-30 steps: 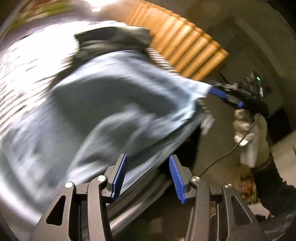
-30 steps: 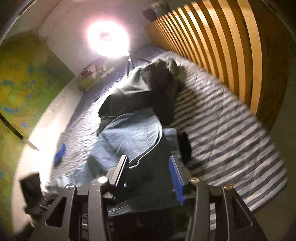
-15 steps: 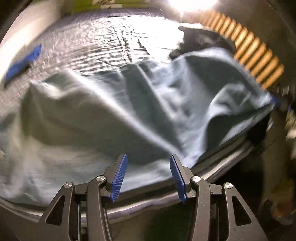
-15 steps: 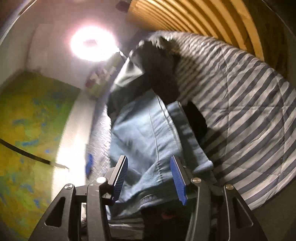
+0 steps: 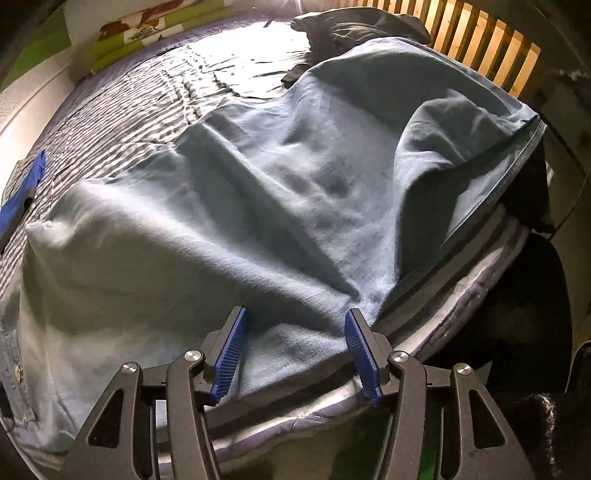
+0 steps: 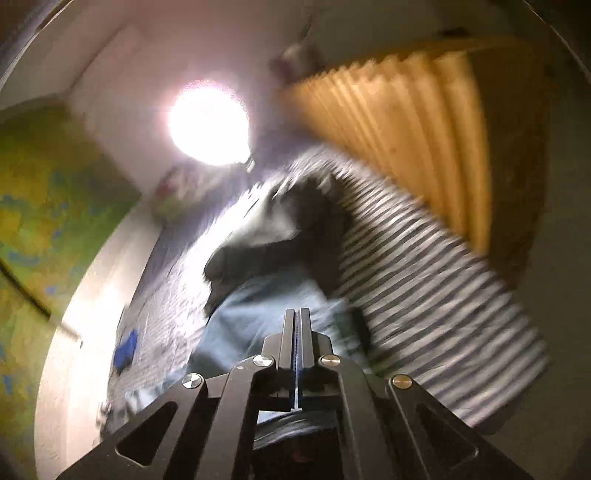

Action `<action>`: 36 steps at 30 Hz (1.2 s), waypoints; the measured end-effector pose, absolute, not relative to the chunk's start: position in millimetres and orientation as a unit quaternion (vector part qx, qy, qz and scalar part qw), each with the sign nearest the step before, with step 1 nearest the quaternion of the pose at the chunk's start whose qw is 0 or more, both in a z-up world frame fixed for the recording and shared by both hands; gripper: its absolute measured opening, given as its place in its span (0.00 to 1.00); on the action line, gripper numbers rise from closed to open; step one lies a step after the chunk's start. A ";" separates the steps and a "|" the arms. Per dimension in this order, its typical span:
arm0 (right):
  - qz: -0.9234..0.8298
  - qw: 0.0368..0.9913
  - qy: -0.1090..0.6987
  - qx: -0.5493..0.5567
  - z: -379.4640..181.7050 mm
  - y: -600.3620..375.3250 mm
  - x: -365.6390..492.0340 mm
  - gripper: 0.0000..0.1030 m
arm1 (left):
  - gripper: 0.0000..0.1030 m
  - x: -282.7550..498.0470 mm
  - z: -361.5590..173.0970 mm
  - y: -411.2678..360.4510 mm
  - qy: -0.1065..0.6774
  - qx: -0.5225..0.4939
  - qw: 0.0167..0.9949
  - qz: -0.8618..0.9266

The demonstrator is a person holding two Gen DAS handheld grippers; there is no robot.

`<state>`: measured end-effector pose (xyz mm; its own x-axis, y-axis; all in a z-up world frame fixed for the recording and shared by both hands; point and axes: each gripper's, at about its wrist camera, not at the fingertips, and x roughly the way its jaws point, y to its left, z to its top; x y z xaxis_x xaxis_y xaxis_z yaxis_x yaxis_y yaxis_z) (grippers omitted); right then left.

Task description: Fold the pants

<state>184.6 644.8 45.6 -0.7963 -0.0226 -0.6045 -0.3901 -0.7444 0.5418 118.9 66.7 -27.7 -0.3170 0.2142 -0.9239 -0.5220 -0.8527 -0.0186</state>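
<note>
Two grippers are over a bed where the blue pants lie spread and wrinkled. The left gripper has its jaws apart, just opening wider, above the near edge of the cloth. The right gripper has just closed completely, with nothing between its jaws.

Pants, dark garment on bed

Light blue pants lie on a blue-and-white striped bedcover beside a dark garment.
</note>
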 end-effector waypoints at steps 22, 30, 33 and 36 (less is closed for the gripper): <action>0.763 0.048 0.458 -0.453 -73.8 641.4 127.3 0.40 | 0.56 124.1 -12.4 126.3 0.174 -0.514 0.284 0.791; 0.800 0.030 0.425 -0.424 -35.9 620.2 120.2 0.24 | 0.35 119.5 -20.9 143.2 0.182 -0.516 0.294 0.784; 0.818 0.042 0.386 -0.424 -20.4 611.8 115.4 0.22 | 0.11 118.8 -21.7 145.5 0.187 -0.513 0.291 0.785; 0.824 0.041 0.384 -0.414 -12.1 610.3 116.2 0.20 | 0.03 116.8 -24.2 145.1 0.197 -0.510 0.282 0.788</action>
